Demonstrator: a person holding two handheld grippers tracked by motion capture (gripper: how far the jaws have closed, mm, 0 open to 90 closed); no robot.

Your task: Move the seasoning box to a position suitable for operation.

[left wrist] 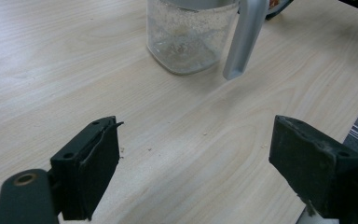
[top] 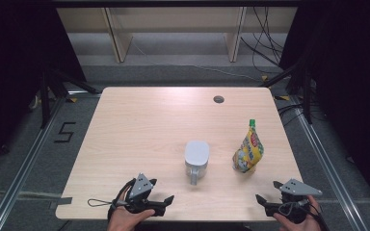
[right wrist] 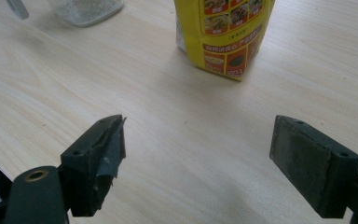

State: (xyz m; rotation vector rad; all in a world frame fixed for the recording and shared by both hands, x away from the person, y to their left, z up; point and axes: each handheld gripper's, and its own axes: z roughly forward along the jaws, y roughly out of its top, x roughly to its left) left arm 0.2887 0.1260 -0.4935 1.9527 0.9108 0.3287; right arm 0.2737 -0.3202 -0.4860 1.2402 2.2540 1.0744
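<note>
Grain-dusted jug [left wrist: 186, 37] — yellow pouch [right wrist: 223, 32] upright

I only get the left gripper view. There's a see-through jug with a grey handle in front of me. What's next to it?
Observer: A yellow pouch with a green cap stands upright to the right of the jug, apart from it.
Operator: Is my other gripper holding that pouch?
Observer: No. The right gripper has its jaws wide open with bare table between them, short of the pouch.
Operator: Does the jug have a lid?
Observer: Yes, from the high view a grey lid covers its top.
</note>
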